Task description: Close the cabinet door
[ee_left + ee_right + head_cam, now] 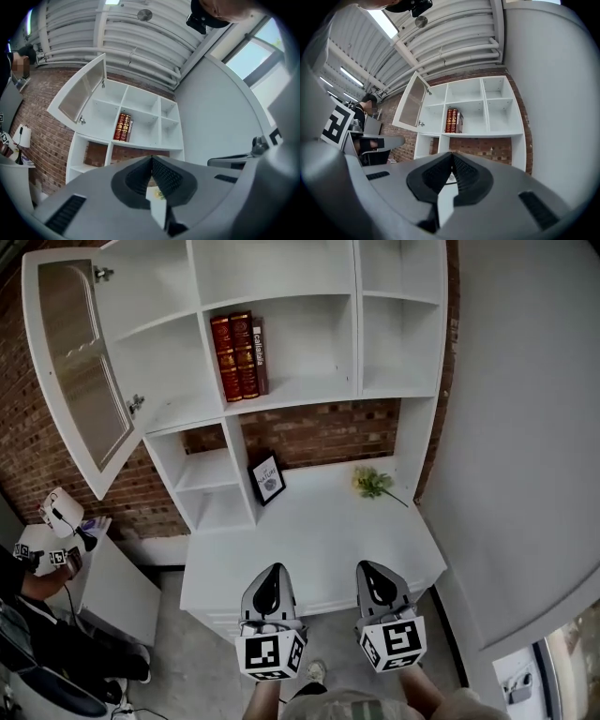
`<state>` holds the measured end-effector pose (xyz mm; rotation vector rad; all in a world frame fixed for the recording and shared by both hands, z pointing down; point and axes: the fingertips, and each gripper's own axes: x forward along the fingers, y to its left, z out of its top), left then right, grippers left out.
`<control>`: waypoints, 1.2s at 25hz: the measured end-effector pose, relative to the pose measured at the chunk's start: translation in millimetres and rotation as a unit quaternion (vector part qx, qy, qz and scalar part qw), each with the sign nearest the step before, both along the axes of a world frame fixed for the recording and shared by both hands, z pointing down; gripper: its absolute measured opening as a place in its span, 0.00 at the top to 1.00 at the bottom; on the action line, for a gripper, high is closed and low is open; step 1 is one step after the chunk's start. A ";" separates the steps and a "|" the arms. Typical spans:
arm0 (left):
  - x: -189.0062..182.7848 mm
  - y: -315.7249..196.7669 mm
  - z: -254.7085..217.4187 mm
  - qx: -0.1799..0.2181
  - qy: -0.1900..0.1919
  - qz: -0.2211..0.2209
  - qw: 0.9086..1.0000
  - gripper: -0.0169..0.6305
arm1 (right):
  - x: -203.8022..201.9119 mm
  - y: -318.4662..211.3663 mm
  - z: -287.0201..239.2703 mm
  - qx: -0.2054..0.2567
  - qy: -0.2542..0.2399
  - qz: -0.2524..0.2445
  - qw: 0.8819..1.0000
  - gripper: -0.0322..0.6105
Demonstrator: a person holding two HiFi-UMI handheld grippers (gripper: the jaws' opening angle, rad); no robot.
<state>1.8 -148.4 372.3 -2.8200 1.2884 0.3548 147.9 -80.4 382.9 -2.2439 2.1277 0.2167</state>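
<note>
Head view: cabinet door (75, 371) stands swung wide open at ten o'clock, hinged to the upper left compartment of the white cabinet (309, 334) and well apart from both tools. Left gripper (272, 570) at six o'clock and right gripper (375, 566) at five o'clock each have jaws pressed together, with nothing between them.

Assessment: the door is a white frame round a glass pane (84, 404). It is likely light, stiff and free-swinging, and the pane is fragile. Push on the frame's outer edge, farthest from the hinges (136, 404), not on the glass.

Writing: the book (260, 354) beside two red books (234, 357) bears spine lettering too small to read. The framed card (268, 477) is likewise unreadable.
</note>
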 end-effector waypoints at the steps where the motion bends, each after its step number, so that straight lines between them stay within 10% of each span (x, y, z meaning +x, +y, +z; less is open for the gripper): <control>1: 0.3 -16.4 -3.6 0.000 0.001 -0.001 1.000 0.95 | 0.0 -16.6 -3.3 0.000 0.001 0.000 1.000 0.93; 13: 7.7 -154.7 -22.8 -0.005 -0.004 0.009 1.000 0.95 | 5.7 -160.9 -6.6 -0.008 -0.026 0.005 1.000 0.92; 30: 26.0 -179.8 -15.5 -0.014 -0.008 -0.077 0.997 0.95 | 30.3 -214.2 -21.9 0.009 -0.008 -0.090 0.996 0.93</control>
